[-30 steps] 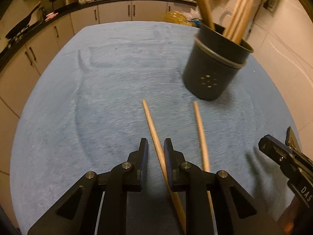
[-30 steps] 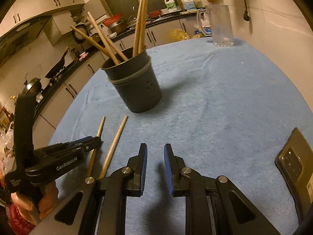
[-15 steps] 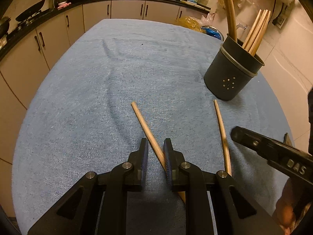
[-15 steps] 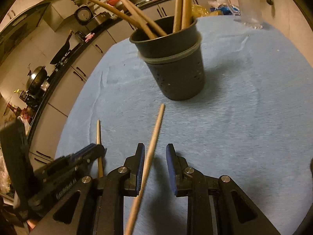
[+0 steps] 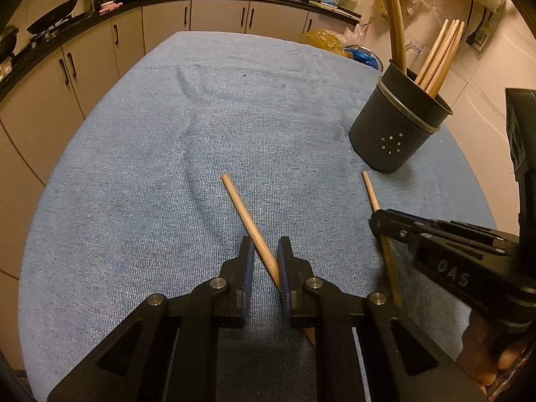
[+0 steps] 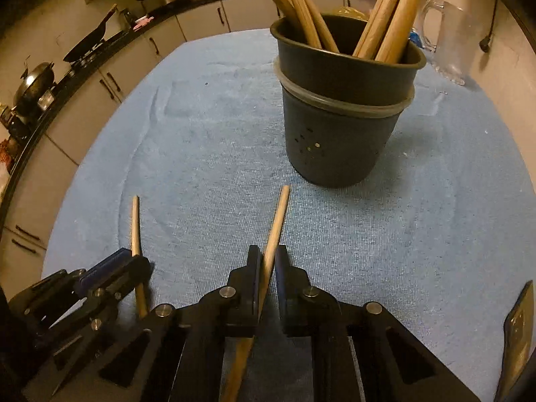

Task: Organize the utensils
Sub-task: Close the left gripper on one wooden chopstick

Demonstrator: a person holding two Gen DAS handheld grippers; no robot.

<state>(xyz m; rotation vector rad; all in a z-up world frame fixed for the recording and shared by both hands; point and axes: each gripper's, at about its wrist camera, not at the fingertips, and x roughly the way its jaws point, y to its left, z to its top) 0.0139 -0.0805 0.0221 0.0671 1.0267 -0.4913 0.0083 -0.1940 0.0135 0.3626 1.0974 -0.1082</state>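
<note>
Low in the left wrist view, the left gripper (image 5: 264, 263) is closing its fingers around a wooden chopstick (image 5: 249, 222) lying on the blue cloth (image 5: 134, 201). The stick is crossing the gap at a slant and touching only the right-hand pad, so I am judging this grip as loose. Lifted like that, the stick could swing or slip out. At the right edge of the frame the right gripper (image 5: 377, 222) is sitting over a second chopstick (image 5: 370, 191), with the dark utensil holder (image 5: 395, 134) standing behind it at upper right. Its fingers are not readable from this side.

Centre bottom of the right wrist view, the right gripper (image 6: 268, 263) is clamping together on that second chopstick (image 6: 278, 224), which is pointing up the frame toward the utensil holder (image 6: 341, 127). The grip is sitting far back from the tip, so the long front end could catch the holder's rim or the crowded sticks already inside. Only this view is showing that clamp, plus a glass mug (image 6: 449, 40) at upper right and a phone (image 6: 517, 335) at the lower right edge. The left gripper (image 6: 110, 269) is appearing at lower left beside its own chopstick (image 6: 135, 224).
</note>
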